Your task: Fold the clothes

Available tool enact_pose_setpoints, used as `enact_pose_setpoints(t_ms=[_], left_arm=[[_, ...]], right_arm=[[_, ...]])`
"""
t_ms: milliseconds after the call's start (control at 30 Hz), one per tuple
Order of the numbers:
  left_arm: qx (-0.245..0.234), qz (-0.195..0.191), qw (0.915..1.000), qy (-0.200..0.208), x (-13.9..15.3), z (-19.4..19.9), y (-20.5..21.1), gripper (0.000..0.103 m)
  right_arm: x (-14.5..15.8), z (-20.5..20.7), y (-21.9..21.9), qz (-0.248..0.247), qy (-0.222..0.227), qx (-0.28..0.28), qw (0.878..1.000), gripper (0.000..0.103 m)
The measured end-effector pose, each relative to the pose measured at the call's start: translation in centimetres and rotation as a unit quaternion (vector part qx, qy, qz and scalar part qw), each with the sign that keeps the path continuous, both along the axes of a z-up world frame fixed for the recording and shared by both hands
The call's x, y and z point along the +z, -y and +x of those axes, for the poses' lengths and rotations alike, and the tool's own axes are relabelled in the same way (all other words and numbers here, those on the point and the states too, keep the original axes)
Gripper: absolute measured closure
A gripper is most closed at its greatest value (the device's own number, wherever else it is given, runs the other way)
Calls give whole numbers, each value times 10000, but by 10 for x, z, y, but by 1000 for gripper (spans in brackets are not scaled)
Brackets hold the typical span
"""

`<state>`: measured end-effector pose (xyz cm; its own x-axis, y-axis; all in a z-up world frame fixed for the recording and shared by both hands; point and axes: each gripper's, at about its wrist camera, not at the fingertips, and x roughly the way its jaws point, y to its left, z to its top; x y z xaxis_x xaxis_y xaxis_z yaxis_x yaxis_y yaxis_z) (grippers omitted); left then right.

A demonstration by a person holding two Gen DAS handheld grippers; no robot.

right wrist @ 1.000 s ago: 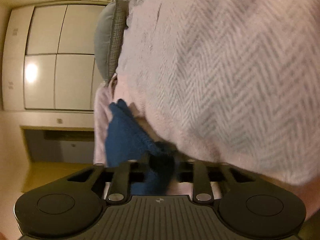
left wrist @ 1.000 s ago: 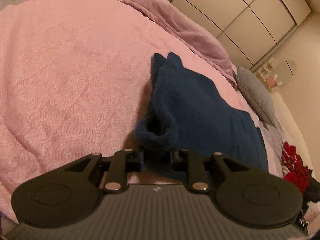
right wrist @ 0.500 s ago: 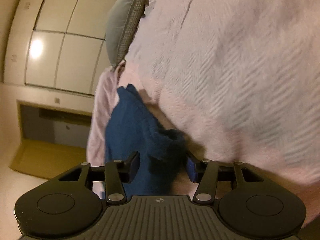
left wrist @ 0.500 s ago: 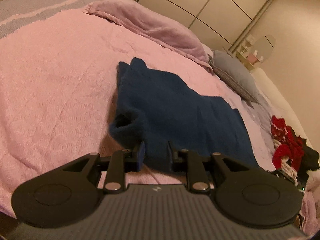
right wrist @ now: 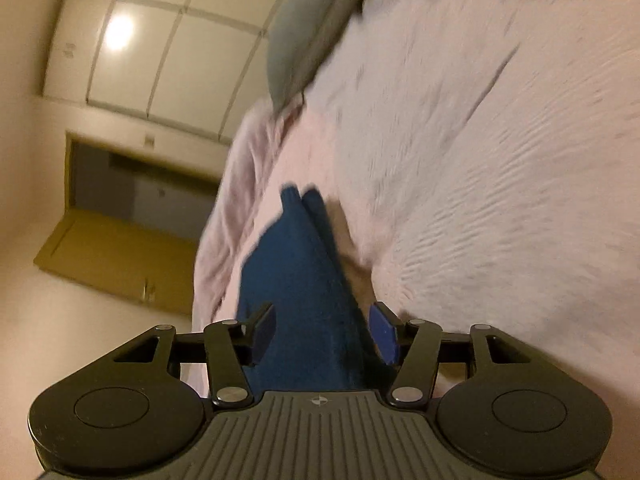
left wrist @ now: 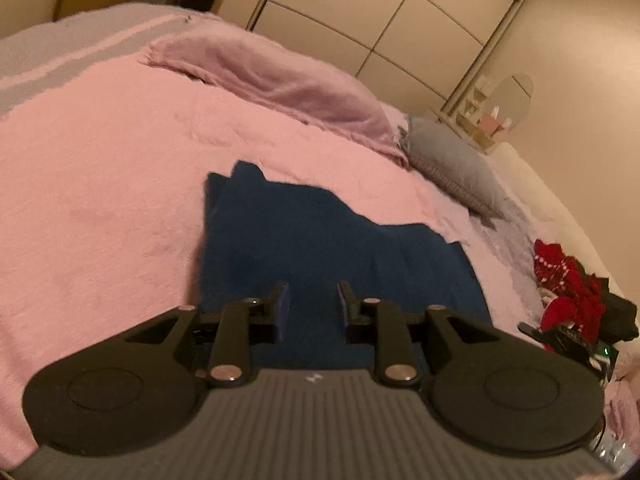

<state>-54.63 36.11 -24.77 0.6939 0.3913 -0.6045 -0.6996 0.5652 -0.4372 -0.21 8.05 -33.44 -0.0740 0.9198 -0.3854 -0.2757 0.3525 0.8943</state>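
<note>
A: Since a second ago both grippers have let go of the blue garment, and the cuff that was bunched up in the left gripper now lies flat

B: So the left claw is released?

A: Yes, its fingers stand a little apart above the near edge of the cloth, pinching nothing

B: And the right one?

A: The right gripper is opening, with the garment seen between its fingers, and the pads do not press on it

B: Where is the garment?

A: Spread on the pink bedspread, partly folded, its narrow end pointing towards the rumpled mauve blanket. A grey pillow lies further right, and red and black clothes are heaped at the right edge, well apart from it
</note>
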Motion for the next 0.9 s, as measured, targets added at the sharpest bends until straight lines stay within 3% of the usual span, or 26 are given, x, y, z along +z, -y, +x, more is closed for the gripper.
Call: enact_pose_setpoints(t_ms=[67,100,167,300,433,533,633,700,767,833,900], left_arm=[[142,-101,9987,-483,-31,10,-14,83],[187,-209,9974,-660,-47,11,-19,89],[306,-485,9975,-414,-69,1,-24,90],[507,-913,9944,147,-71,-17,-32,90],[456,-935,9945,141,-63,-17,-38,90],[414,-904,9949,166,-58,-14,-36,90],[415,-937,9945,197,-54,-16,-42,90],[449,-981,9938,278,-53,-19,-45,90],[488,-1010,9930,373,-51,-26,-48,90],[533,-1012,9924,454,-48,-35,-50,90],[607,-1027,9914,533,-43,-49,-51,90]], right_arm=[[-9,7,-16,-53,-64,231,9997,47],[-13,8,-20,-37,-68,335,9994,47],[-19,13,-33,-86,-83,490,9987,47],[-26,20,-51,27,-204,764,9969,47],[-26,14,-71,-74,-17,1097,9939,49],[-27,8,-75,-294,133,1085,9936,72],[-25,4,-71,-429,121,976,9942,77],[-11,-5,-77,-768,484,924,9916,79],[15,-23,-91,-1314,1181,902,9801,80],[47,-51,-109,-1855,2109,897,9556,80],[77,-91,-129,-2161,3192,906,9182,80]])
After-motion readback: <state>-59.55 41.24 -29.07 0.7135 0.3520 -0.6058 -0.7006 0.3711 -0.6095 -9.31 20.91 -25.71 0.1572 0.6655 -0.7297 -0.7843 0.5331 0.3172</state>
